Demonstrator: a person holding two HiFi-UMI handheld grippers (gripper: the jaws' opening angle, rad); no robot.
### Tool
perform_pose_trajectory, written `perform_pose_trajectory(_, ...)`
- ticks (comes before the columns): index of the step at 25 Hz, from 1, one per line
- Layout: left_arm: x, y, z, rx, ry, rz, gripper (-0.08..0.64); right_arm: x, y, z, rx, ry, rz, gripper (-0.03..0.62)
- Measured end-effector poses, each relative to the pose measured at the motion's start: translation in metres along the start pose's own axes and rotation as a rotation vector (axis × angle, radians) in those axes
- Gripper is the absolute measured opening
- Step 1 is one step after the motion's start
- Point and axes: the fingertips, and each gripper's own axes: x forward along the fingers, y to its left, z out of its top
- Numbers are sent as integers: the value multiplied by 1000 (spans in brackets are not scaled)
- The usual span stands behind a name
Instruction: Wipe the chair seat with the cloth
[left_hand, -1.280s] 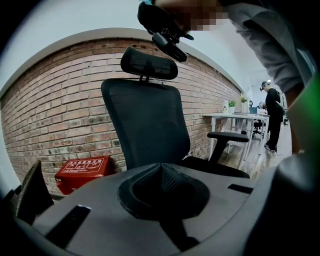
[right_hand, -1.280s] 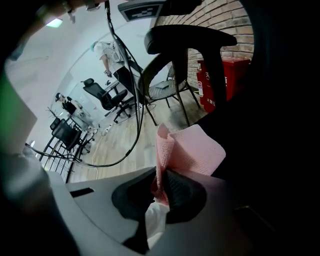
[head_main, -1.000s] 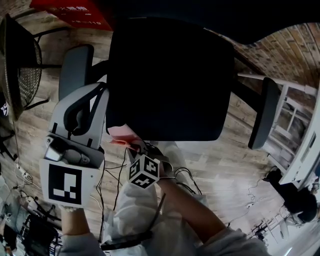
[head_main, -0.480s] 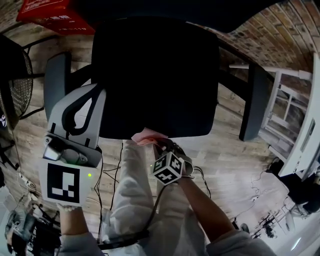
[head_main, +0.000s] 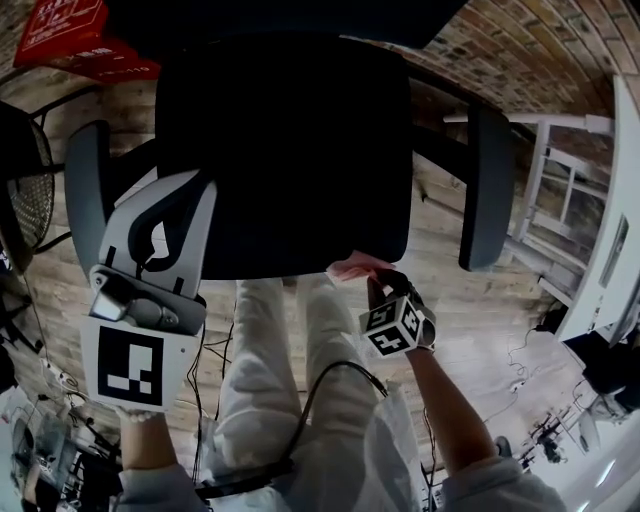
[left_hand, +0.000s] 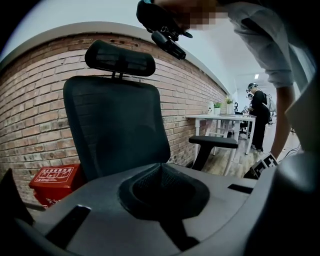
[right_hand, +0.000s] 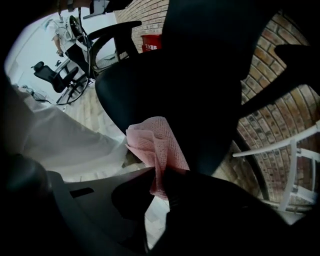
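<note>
- Red box (head_main: 60, 30): on floor at 11 o'clock; contents not visible.
- Right gripper (head_main: 378, 290): forearm enters from 5 o'clock; jaws clamped on pink cloth (head_main: 356, 267).
- Cloth: bunched, projecting from jaw tips at 5 o'clock corner of chair seat (head_main: 285, 150); contact with seat unclear.
- Left gripper (head_main: 192, 186): jaws together, nothing between; over seat's 8 o'clock corner.

All three views bow strongly at the edges, the gripper views' corners vignetted black; the head view is dim, the chair seat (head_main: 290, 150) a featureless black mass against the paler floor (head_main: 500, 330); the left gripper view is bright, washed white at upper right, its lower foreground blurred; in the right gripper view the cloth (right_hand: 155, 142) catches light while the right side sinks into shadow.
</note>
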Motion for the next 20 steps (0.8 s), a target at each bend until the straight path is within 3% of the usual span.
perform_pose_trajectory(5, 8, -15, 7, 6, -4, -14, 18, -9, -38, -35, 42, 37, -59, 54)
perform_pose_trajectory(9, 11, -28, 22, 23, -14, -28, 18, -18, -42, -34, 47, 21, -48, 54)
perform_pose_trajectory(13, 2, -28, 53, 38, -31, -12, 18, -48, -35, -2, 15, -83, -38, 54)
perform_pose_trajectory(20, -45, -17, 131, 19, -95, 43, 18, -159, -34, 97, 47, -375, -54, 54)
